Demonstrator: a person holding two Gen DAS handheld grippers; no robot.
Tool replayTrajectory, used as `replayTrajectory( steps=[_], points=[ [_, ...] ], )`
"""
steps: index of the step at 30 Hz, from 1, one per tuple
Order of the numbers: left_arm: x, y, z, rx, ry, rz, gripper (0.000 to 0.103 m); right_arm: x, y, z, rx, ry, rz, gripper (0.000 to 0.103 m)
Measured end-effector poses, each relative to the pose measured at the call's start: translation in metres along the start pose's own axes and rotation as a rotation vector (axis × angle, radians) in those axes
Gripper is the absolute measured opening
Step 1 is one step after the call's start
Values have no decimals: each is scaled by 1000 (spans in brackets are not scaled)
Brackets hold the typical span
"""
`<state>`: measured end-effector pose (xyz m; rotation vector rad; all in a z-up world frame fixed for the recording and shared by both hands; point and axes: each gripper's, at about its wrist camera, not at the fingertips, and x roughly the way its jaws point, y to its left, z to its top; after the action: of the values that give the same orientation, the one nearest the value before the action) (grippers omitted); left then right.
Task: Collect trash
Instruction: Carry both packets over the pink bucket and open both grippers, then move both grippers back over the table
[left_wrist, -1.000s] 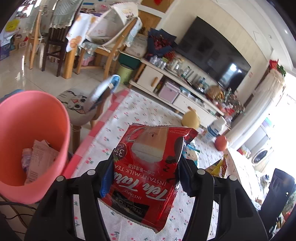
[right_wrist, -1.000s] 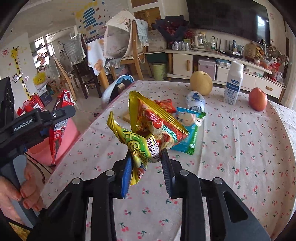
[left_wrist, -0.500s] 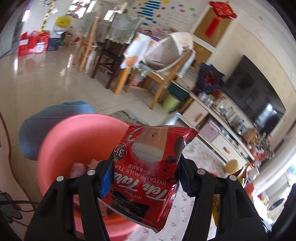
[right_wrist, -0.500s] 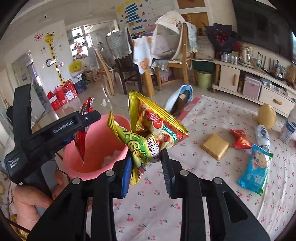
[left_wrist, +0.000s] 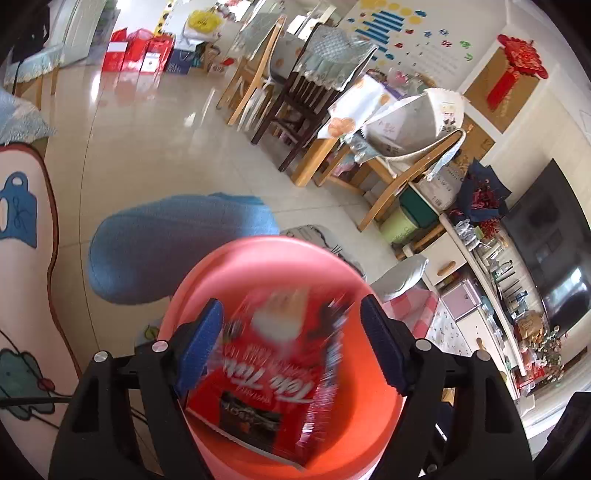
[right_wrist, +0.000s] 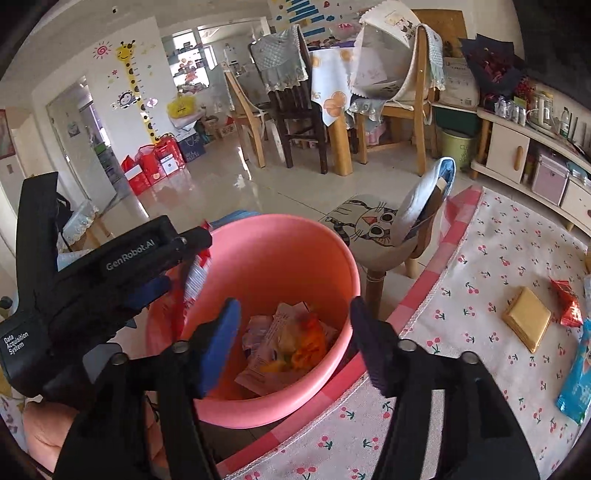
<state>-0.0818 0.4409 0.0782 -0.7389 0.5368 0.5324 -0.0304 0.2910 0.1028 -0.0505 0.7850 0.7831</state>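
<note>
Both grippers have swung off the worktop (right_wrist: 498, 236) since the earlier frames and now hang over the pink bin (right_wrist: 334, 295). We note the left gripper (left_wrist: 291, 339) has just been opening its jaws: they stand released, and the red milk-tea packet (left_wrist: 273, 373) shows blurred between them, clear of both pads, above the bin's mouth. Our right gripper (right_wrist: 291, 339) has also just been opening; its jaws stand wide with nothing between them, and the yellow snack wrappers (right_wrist: 299, 343) lie in the bin among crumpled paper. Bin sits on the floor just beside the worktop's pink checked edge, with a cat-print stool (right_wrist: 373, 229) close behind. Open tiled floor (right_wrist: 229, 192) beyond. Still on the worktop: a gold packet (right_wrist: 526, 317), a red wrapper (right_wrist: 567, 306), a blue packet (right_wrist: 578, 380).
</note>
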Motion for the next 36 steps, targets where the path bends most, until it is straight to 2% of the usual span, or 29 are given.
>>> replayTrajectory(
  steps=[1,3,5,9,15,23,28,36],
  points=[
    [-1,-3,0,17,-11,1,77,-2,-4,-2,12,-3,-12,73],
    [-3,-9,-1,53,-31,0,81,-10,-14,-9,27,-8,-48,86],
    [-3,-15,-3,74,-34,-19,82,-18,-24,-16,45,-11,-74,89],
    [-4,-29,-11,140,-52,-36,85,-30,-45,-27,89,-3,-125,90],
    [-16,-57,-28,249,-133,-70,88,-54,-72,-48,125,-13,-198,90],
    [-16,-82,-44,315,-110,-138,90,-87,-93,-81,106,-70,-298,93],
    [-24,-97,-54,359,-132,-148,91,-109,-103,-96,75,-122,-339,94],
    [-28,-118,-74,429,-104,-136,93,-148,-117,-112,35,-196,-404,96]
  ],
)
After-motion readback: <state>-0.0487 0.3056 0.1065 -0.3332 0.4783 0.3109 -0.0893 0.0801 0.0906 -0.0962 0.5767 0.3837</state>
